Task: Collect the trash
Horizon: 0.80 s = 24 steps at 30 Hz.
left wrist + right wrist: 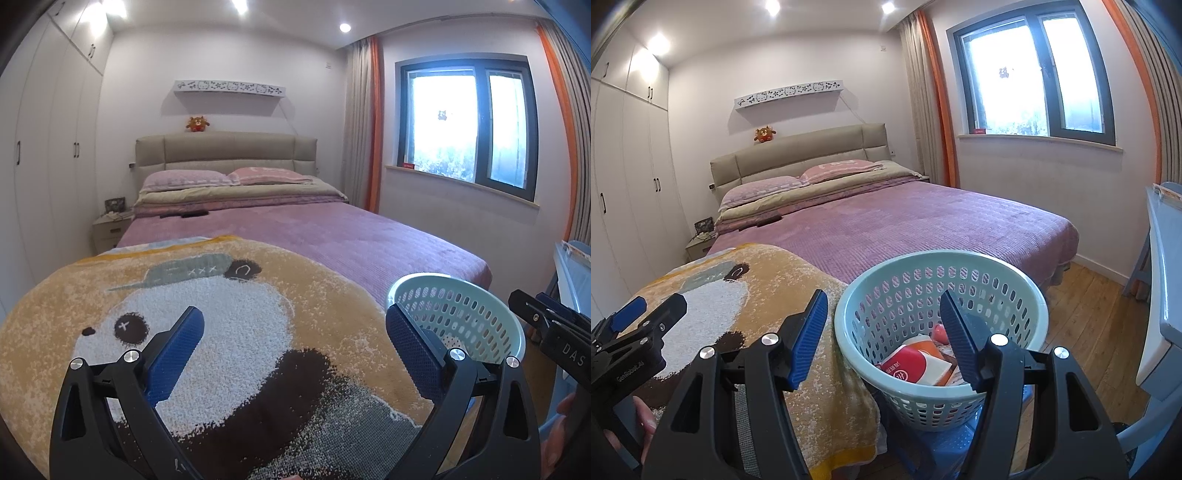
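Right off the foot of the purple-quilted bed (923, 221), the pale-green perforated plastic basket (886, 269) sits on a blue stool (945, 446) with red-and-white packaging (912, 363) inside. Left tongs (293, 352) and right tongs (884, 339) both gape, holding nothing; bare wood floor (1086, 325) to the right.

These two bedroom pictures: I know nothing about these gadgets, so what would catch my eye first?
Probably the panda blanket spread over the foot of the purple bed. Next, the pale green basket standing beside the bed's corner, with a red-and-white package lying inside. In front, the blue-padded left gripper gapes over the blanket, and the right gripper stands open above the basket's rim, holding nothing.
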{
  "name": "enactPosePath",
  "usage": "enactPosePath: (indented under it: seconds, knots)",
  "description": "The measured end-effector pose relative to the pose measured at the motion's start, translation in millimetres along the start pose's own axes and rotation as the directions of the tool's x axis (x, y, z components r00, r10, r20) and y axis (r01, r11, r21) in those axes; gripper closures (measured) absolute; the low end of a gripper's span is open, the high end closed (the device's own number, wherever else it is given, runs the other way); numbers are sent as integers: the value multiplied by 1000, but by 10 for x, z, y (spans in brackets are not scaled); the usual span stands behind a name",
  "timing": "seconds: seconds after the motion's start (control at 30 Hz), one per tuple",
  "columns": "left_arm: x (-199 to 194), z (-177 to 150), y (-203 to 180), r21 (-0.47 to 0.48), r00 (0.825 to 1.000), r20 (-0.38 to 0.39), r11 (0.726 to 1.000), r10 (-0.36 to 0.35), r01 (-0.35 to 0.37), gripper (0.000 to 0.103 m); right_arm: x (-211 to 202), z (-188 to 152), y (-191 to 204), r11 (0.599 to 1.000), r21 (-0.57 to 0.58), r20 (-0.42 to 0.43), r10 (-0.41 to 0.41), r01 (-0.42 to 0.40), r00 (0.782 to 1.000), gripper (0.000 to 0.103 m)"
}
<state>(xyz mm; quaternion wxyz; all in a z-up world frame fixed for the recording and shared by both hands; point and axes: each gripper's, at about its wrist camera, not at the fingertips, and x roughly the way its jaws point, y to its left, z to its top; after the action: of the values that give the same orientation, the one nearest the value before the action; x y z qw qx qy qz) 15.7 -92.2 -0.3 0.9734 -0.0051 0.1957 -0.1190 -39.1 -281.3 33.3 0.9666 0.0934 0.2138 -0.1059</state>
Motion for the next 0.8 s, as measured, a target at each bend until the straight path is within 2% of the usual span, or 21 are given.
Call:
enactPosePath:
  seconds: [0.8]
  knots:
    - [5,-3,22,0,1000,-7,1000,2,-2,7,0,-4,44,1000,-16,-2,26,-26,1000,43]
